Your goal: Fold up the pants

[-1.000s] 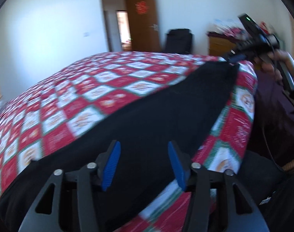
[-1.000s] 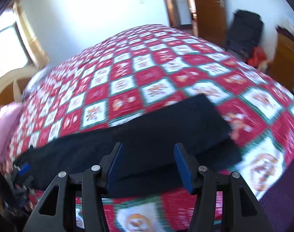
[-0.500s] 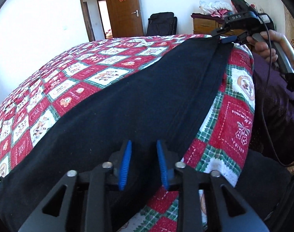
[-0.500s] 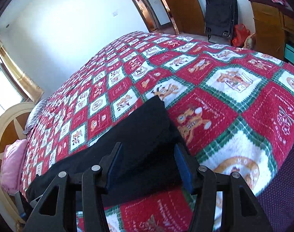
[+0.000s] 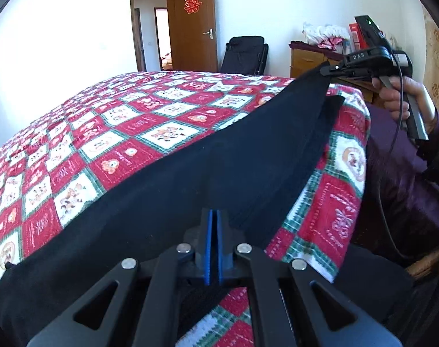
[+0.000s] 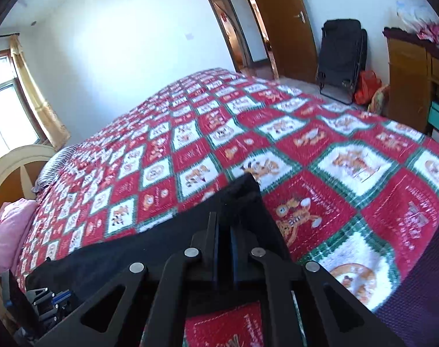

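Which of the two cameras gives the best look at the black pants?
The left wrist view: the pants stretch across the bedspread from its own fingers up to the right gripper, which pinches the far end. The right wrist view shows only that gripped end and a dark strip running left.

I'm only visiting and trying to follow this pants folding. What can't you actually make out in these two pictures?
- Left wrist view: the near end of the black pants is hidden under the left hand-held gripper.
- Right wrist view: the pants edge pinched by the right hand-held gripper is covered by its black fingers.
- Left wrist view: items on the wooden dresser are too small to name.
- Both views: the patterned bedspread runs off the frame edges.
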Demonstrator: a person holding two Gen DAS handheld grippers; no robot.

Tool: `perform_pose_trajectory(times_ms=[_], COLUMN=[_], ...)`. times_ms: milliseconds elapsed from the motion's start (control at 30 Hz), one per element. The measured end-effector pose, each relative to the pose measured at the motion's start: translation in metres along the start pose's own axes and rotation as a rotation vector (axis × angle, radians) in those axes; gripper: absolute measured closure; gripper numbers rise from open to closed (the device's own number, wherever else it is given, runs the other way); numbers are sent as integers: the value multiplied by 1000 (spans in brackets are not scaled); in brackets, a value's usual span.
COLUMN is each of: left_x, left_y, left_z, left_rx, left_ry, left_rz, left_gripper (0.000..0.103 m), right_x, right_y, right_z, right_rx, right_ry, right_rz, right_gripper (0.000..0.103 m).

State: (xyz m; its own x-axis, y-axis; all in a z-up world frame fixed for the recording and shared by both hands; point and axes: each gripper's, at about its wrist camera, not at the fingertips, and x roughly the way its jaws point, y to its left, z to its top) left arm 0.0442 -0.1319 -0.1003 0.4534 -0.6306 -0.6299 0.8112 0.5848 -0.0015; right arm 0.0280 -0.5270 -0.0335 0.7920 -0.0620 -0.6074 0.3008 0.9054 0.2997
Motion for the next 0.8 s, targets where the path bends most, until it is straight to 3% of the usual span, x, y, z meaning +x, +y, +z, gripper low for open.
perform_pose_trajectory(times_ms=[233, 433, 500, 567, 600, 667, 733, 800], left_x=[21, 19, 8, -2, -8, -15, -15, -10], left_y=[-13, -13, -12, -10, -9, -3, 6, 15], left_z=[-22, -24, -24, -25, -26, -26, -24, -25], left_rx=[18, 2, 0, 2, -2, -15, -40, -73], left_ry=[70, 56, 30, 7, -7, -33, -42, -36], left_rz=[-33, -37, -39, -31, -25, 5, 32, 53], left_gripper=[100, 100, 98, 94, 91, 81, 66, 64], right_x=[10, 0, -2, -9, -12, -18, -19, -14], right_y=[-29, -39, -39, -40, -40, -39, -28, -9], right_z=[-26, -28, -26, -24, -22, -18, -15, -15], right_rx=[23, 54, 56, 49, 51, 57, 38, -1], right_ry=[99, 95, 79, 37, 15, -19, -36, -26], right_rz=[-40, -4, -43, -125, -148, -162, -122, -52], right_gripper=[96, 96, 86, 56, 51, 49, 49, 49])
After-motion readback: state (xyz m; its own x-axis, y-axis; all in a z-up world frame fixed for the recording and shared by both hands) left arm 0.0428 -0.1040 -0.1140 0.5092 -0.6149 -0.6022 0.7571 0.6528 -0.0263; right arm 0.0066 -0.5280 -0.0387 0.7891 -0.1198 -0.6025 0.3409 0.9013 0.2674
